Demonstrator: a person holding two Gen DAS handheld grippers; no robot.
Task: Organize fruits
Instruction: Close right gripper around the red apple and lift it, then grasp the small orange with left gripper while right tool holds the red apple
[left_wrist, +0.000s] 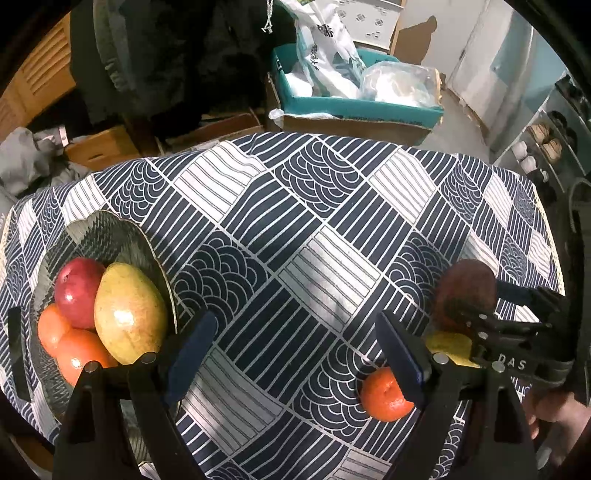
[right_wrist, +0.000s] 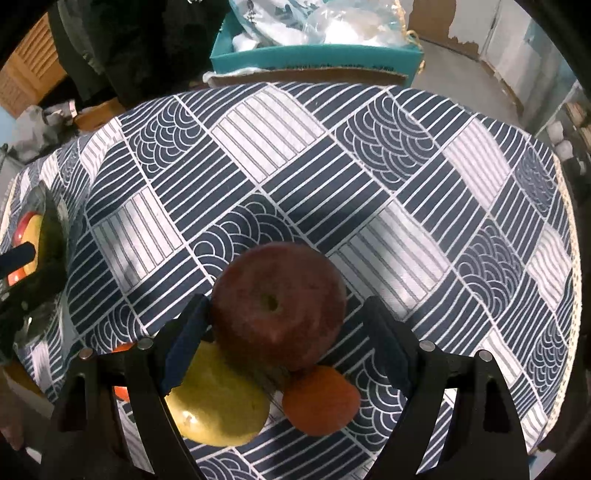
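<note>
Both fisheye views bend hard at the edges, with black vignetted corners. Light is dim and uneven: pale patches fall across the patterned cloth on the desk (left_wrist: 295, 236), with soft shadows between them. Bright glare spots sit on the mango (left_wrist: 129, 314) and the yellow fruit (right_wrist: 218, 402). The red apple (right_wrist: 279, 302) looks dull, shaded and slightly soft. The background is dark.
</note>
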